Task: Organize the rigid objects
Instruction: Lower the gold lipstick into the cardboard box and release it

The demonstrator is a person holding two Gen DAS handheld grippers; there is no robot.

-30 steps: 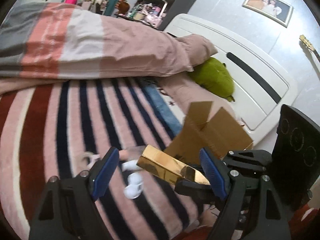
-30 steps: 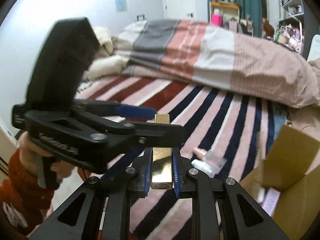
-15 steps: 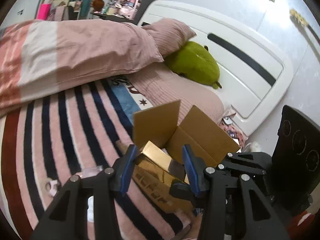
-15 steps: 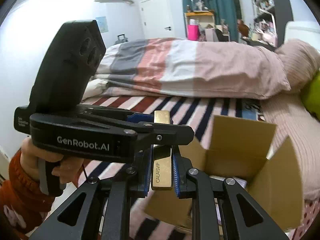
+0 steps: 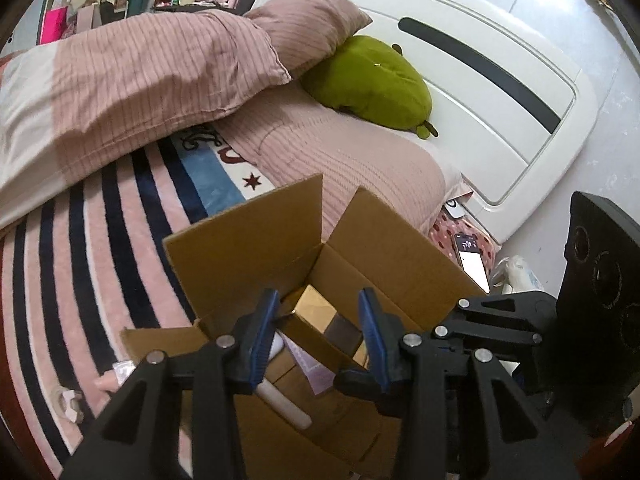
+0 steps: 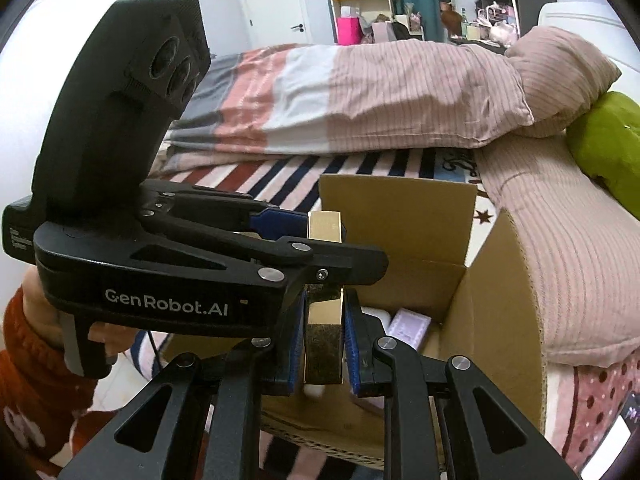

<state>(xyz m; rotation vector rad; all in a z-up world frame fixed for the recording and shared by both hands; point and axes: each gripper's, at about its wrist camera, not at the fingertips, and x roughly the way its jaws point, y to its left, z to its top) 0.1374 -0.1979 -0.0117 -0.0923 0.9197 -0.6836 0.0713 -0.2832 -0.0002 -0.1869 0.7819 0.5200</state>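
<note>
Blue-padded and black-framed, the right gripper (image 6: 323, 340) was clamped tight on the near end of a shiny gold rectangular box (image 6: 323, 316), which stuck out forward between its fingers and hung over the open mouth of a brown cardboard carton (image 6: 496, 300). From its own side the left gripper (image 5: 316, 320) crossed in front, its jaws having just been closing and now narrow, one on each side of the far end of the same gold box (image 5: 316, 312); whether its pads actually pressed the box could not be told. A hand (image 6: 44, 312) in a rust-red knitted sleeve (image 6: 28, 400) gripped that left tool's handle. Inside the carton lay a white tube (image 5: 284, 404) and a pale lilac packet (image 6: 410, 325). The carton sat on a pink, navy and red striped blanket (image 5: 80, 248), near a folded pink striped duvet (image 5: 132, 80), a green plush cushion (image 5: 372, 84) and a white headboard (image 5: 480, 92). On the blanket beside the carton lay a few small pale items (image 5: 72, 404), too small to identify.
</note>
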